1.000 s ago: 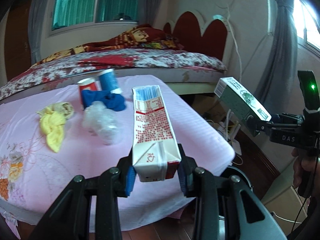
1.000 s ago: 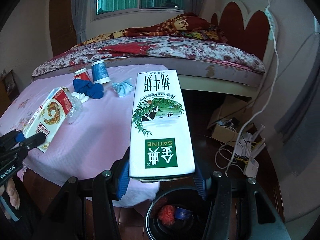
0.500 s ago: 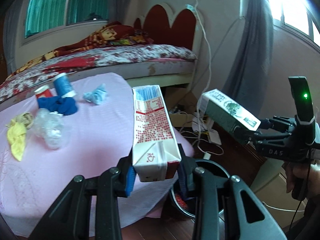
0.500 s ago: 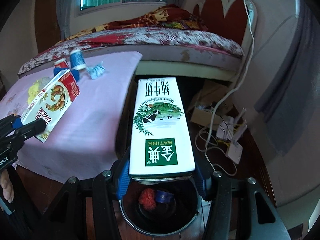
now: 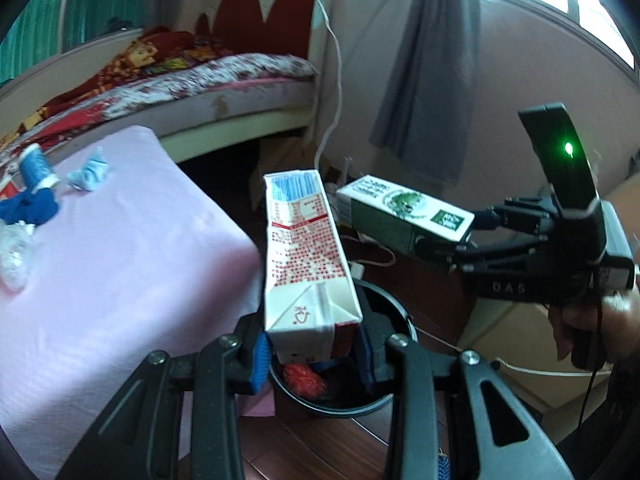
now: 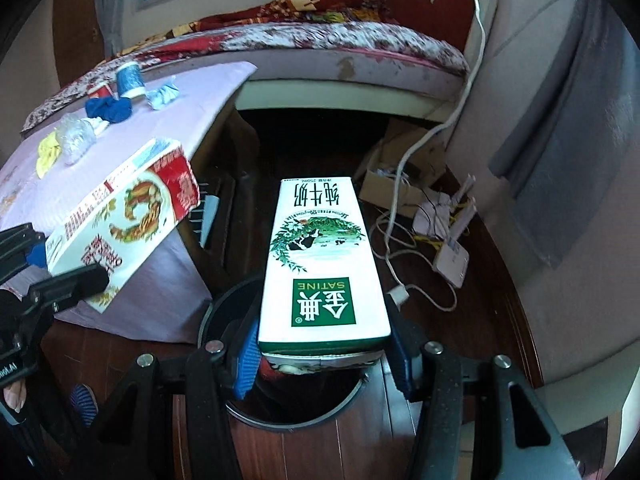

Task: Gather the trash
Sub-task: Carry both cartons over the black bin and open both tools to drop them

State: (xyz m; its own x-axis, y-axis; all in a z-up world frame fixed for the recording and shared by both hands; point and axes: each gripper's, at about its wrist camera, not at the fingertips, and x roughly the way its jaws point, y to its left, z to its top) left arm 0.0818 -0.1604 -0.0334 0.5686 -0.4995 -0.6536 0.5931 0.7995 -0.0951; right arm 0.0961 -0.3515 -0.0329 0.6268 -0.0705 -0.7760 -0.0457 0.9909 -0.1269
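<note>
My left gripper (image 5: 312,354) is clamped on the red-white carton (image 5: 306,256), held above the black bin (image 5: 384,396). My right gripper (image 6: 322,356) is clamped on the green-white milk carton (image 6: 324,264), also over the bin, w/ its rim mostly hidden. Red scrap (image 5: 304,376) inside; rest of contents too dark to tell.

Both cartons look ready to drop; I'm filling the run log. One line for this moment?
left gripper: shut on red carton | right gripper: shut on green carton | both over black bin | not released

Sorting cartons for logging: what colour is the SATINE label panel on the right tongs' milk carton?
Green with white lettering, on the white milk carton; clearest in the right wrist view.
</note>
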